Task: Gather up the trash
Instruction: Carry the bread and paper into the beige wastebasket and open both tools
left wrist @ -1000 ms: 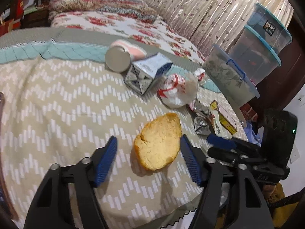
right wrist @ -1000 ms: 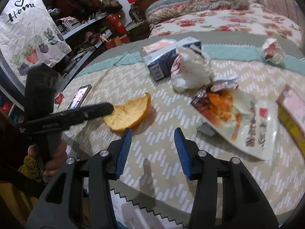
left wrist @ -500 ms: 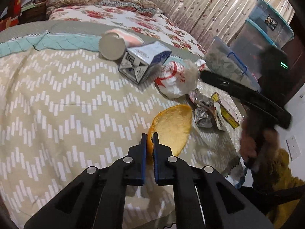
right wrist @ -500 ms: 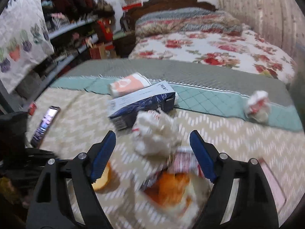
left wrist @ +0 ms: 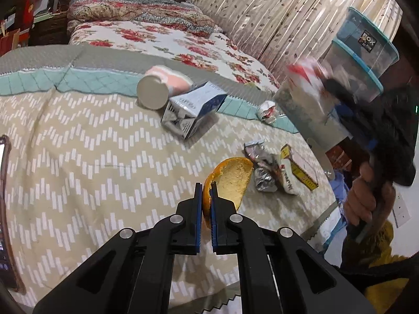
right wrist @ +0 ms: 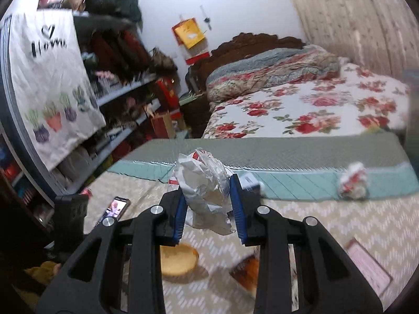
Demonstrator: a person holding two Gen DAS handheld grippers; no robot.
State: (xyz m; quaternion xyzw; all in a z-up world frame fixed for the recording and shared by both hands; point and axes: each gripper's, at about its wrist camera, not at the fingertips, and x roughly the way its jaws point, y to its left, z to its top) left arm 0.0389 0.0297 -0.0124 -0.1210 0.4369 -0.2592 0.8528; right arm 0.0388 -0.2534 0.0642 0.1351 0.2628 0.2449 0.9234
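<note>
At six o'clock of the left wrist view my left tool (left wrist: 206, 196) is pressed together on the rim of the peel (left wrist: 231, 180), pinching it edge-on; the peel's long axis runs away from the tool toward one o'clock, just over the bed cover (left wrist: 78, 157). Beyond it, at twelve o'clock, the can (left wrist: 152, 95) and carton (left wrist: 192, 113) lie touching. At two o'clock sits the foil scrap (left wrist: 264, 175) beside a yellow wrapper (left wrist: 298, 170).

My right tool (right wrist: 208, 206) has just been closing and now pinches a crumpled bag (right wrist: 204, 191), held clear of the cover; a second wad (right wrist: 352, 184) rests at three o'clock, well apart, and a phone (right wrist: 114, 209) at nine.

Both tools are loaded, I judge, so the next move is a carry to a bin, which I cannot see. The right tool seems nearer the tubs (left wrist: 366, 52) at two o'clock.
</note>
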